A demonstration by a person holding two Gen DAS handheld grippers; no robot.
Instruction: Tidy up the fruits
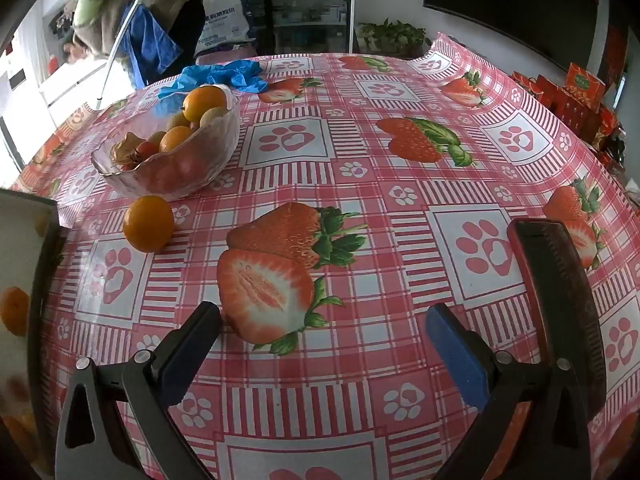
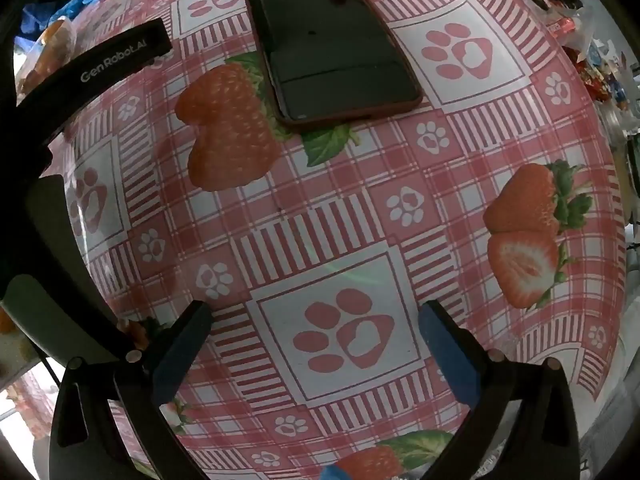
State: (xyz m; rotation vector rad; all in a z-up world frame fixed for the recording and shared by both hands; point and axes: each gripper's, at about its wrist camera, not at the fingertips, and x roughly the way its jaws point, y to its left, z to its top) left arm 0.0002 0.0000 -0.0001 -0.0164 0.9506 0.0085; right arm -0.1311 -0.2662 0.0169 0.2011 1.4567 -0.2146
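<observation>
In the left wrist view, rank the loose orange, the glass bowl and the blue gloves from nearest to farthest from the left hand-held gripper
From the left hand-held gripper, which is open over the tablecloth:
1. Loose orange, ahead to the left, on the cloth beside the bowl.
2. Glass bowl of fruit, just behind the orange.
3. Blue gloves, past the bowl near the table's far edge.
</observation>
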